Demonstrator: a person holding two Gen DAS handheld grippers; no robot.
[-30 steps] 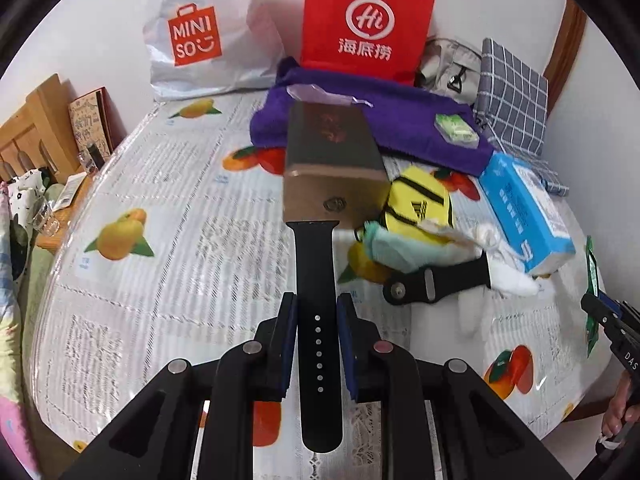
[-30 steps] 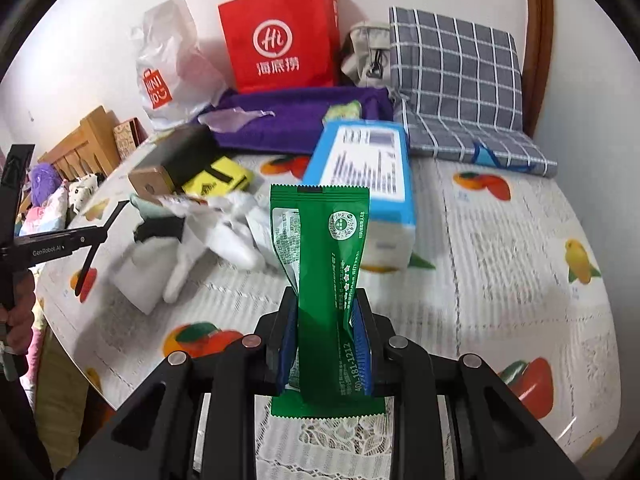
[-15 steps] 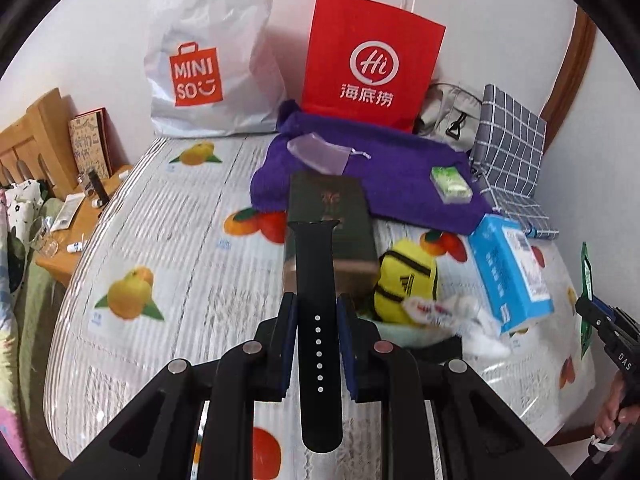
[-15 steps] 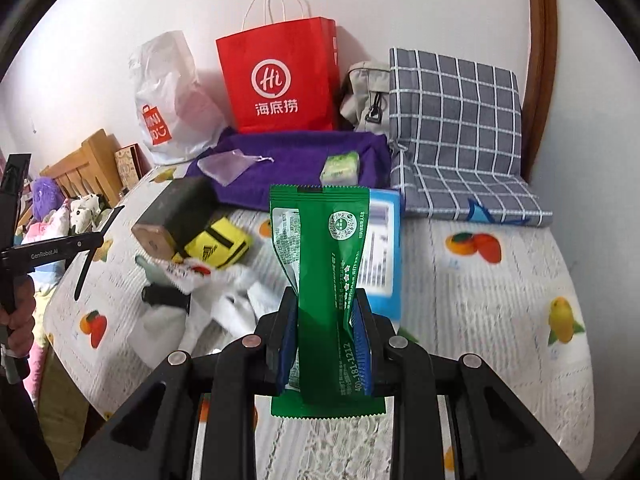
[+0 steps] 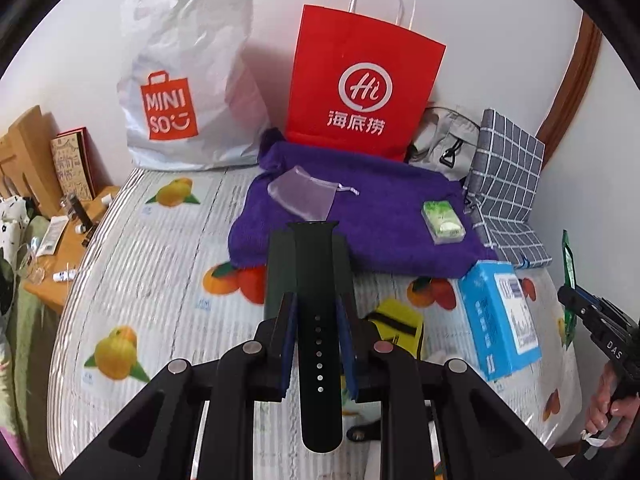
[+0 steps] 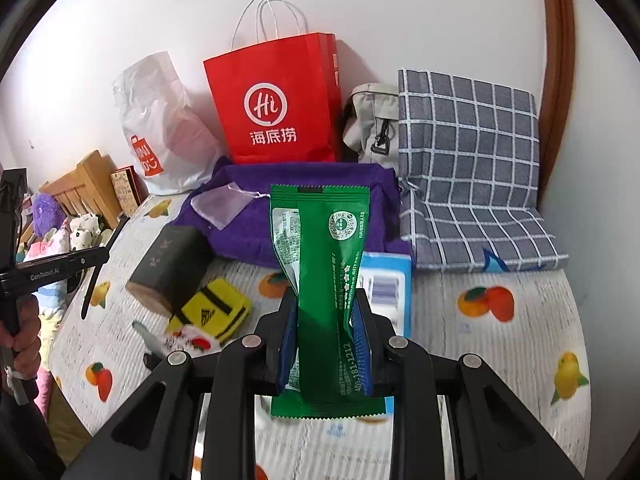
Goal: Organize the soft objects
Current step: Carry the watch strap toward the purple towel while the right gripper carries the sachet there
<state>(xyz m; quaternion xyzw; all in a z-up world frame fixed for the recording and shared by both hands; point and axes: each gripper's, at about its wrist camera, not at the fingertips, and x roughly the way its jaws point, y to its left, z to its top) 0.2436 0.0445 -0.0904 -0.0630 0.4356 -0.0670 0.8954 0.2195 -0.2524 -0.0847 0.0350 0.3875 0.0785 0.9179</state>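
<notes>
Between each claw's fingers: left black strap, right green packet.

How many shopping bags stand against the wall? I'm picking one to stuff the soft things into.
2. The white Miniso plastic bag stands at the left, and the red paper bag with white handles stands right of it, behind the purple towel. Others may be hidden.

pouch lies on towel, seemingly before paper bag.
</notes>
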